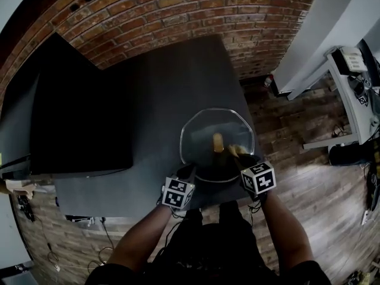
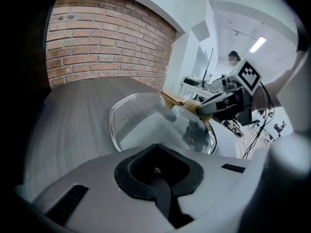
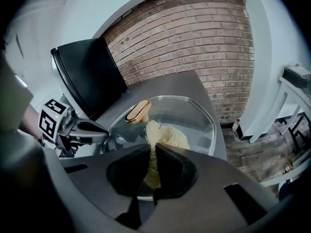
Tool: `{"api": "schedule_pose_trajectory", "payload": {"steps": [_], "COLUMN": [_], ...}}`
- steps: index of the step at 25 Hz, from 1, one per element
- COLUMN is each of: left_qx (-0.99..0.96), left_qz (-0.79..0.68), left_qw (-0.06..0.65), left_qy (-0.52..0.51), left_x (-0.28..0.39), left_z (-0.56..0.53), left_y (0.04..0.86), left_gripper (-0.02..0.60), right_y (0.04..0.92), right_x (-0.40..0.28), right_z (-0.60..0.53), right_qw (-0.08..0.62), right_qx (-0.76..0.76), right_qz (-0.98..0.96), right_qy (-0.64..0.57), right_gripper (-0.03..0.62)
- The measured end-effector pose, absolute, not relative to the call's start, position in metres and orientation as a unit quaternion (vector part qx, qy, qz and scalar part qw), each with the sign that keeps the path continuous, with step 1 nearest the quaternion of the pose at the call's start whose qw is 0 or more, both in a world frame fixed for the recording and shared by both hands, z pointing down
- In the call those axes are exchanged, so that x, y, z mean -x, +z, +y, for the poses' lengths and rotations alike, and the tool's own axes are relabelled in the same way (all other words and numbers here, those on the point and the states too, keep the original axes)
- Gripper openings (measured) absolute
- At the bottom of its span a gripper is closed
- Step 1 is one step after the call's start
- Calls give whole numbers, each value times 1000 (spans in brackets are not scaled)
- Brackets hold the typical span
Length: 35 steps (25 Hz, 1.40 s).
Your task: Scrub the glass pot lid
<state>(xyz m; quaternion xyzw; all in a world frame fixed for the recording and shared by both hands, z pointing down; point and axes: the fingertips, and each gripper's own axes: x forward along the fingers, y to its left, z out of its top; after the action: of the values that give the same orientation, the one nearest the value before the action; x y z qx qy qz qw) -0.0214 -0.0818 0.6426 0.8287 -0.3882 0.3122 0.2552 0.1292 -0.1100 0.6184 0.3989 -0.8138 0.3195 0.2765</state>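
The glass pot lid (image 1: 205,129) with a gold knob (image 1: 218,141) lies near the front edge of the dark table (image 1: 160,82). My left gripper (image 1: 189,172) sits at the lid's near left rim and looks shut on that rim; in the left gripper view the lid (image 2: 141,120) runs under its closed jaws (image 2: 156,166). At the near right, my right gripper (image 1: 243,157) is shut on a yellowish scrubber (image 3: 165,135). The scrubber lies against the glass (image 3: 189,113) beside the knob (image 3: 137,111).
A large black panel (image 1: 77,117) covers the table's left part. Behind the table is a brick wall (image 1: 178,10). The table's right edge drops to a wooden floor (image 1: 297,135), where a white desk (image 1: 350,94) with equipment stands.
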Motion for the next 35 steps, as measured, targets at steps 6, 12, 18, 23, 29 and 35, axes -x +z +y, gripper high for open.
{"api": "schedule_pose_trajectory", "payload": {"steps": [6, 12, 18, 23, 29, 35], "left_qx": [-823, -810, -799, -795, -794, -797], "left_qz": [-403, -429, -449, -455, -457, -449], "left_qw": [255, 272, 283, 286, 288, 287], "left_qy": [308, 294, 283, 280, 280, 282], "left_x": [19, 18, 19, 20, 22, 24], "left_z": [-82, -84, -86, -86, -86, -86], "left_y": [644, 641, 639, 639, 638, 641], "left_gripper": [31, 32, 32, 32, 32, 31], "right_y": [622, 625, 627, 630, 632, 628], "right_x": [-156, -168, -164, -159, -154, -161], "right_z": [-152, -205, -236, -251, -256, -242], "right_qw": [310, 344, 366, 372, 371, 367], "right_qx": [-373, -353, -335, -329, -322, -338], "right_qz": [-816, -821, -826, -828, -833, -826], "right_qy": [314, 289, 267, 259, 255, 263], "right_gripper": [41, 41, 41, 41, 41, 41]}}
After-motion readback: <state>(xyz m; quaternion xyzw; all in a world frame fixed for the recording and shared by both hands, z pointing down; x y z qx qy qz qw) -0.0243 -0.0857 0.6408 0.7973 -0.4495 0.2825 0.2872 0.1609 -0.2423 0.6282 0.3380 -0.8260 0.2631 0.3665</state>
